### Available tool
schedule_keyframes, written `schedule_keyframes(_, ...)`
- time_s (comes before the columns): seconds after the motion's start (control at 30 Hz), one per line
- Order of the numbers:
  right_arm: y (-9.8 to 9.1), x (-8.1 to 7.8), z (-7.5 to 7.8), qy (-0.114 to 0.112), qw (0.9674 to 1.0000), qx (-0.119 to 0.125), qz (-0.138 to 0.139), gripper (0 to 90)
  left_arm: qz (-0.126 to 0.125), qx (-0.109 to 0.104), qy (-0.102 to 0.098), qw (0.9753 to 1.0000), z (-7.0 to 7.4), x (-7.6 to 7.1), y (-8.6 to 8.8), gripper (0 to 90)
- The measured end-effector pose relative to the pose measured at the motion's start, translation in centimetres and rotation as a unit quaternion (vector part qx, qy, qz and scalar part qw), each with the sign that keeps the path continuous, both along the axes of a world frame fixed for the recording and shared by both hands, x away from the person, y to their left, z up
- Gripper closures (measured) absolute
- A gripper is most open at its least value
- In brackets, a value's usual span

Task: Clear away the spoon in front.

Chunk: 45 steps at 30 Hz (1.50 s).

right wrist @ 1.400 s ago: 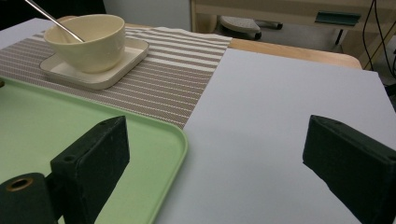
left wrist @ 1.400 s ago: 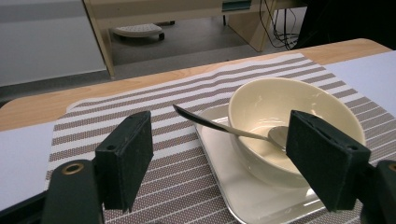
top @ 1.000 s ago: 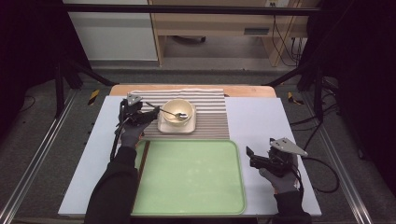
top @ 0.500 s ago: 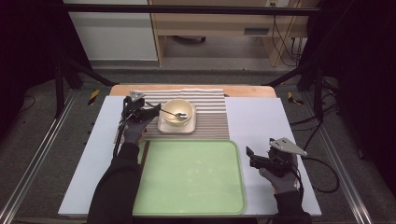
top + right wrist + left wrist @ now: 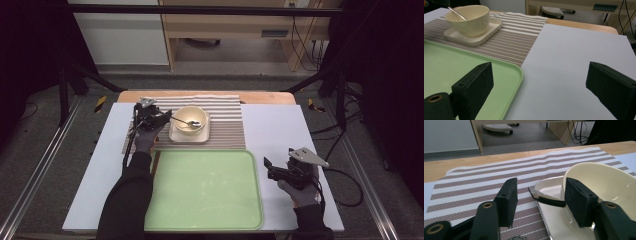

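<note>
A metal spoon point(image 5: 546, 199) rests in a cream bowl point(image 5: 190, 120), its dark, shiny handle sticking out over the bowl's rim toward the left gripper point(image 5: 539, 199). In the left gripper view the handle tip lies between the two black jaws, which have just been closing around it; a gap shows beside the left jaw, and contact with the right jaw cannot be told. The bowl is smooth and glossy and stands on a square cream plate point(image 5: 176, 136). The plate sits on a placemat point(image 5: 225, 127) striped brown and white, laid at the far middle of the bench point(image 5: 280, 130), whose top is pale grey with a wooden far edge. Just in front of the placemat lies a light green tray point(image 5: 210, 200) with rounded corners. The right gripper point(image 5: 267, 169) is held low over the bare bench just to the right of the tray, well apart from the bowl, its jaws wide open with nothing between them.
</note>
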State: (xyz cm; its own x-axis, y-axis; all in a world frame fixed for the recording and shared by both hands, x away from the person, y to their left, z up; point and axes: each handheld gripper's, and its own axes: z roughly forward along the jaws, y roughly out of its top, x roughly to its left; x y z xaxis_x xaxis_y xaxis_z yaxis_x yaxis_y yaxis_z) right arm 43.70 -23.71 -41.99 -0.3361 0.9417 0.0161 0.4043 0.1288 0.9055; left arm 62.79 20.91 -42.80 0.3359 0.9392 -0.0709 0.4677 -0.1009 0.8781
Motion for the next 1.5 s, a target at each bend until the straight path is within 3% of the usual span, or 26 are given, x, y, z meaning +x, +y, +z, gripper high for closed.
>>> schedule_keyframes(0.3,0.0,0.0,0.0,0.000,1.0000,0.001,-0.001,7.8,-0.017,-0.009,-0.006,0.9998,0.0,-0.5,-0.2,63.4)
schedule_keyframes(0.67,0.0,0.0,0.0,0.000,1.0000,-0.002,-0.002,7.8,-0.025,-0.029,-0.020,0.9991,0.5,-1.4,0.1,71.0)
schedule_keyframes(1.0,0.0,0.0,0.0,0.002,1.0000,-0.001,0.000,7.6,-0.047,-0.038,-0.040,0.9973,1.3,-2.7,-0.5,78.8)
schedule_keyframes(1.3,0.2,0.0,0.0,0.003,1.0000,-0.003,0.003,7.1,-0.061,-0.041,-0.057,0.9956,2.2,-3.5,-1.1,87.3)
schedule_keyframes(1.5,0.1,0.0,0.0,0.003,1.0000,-0.001,0.002,7.1,-0.063,-0.036,-0.062,0.9954,2.4,-3.8,-1.3,88.0)
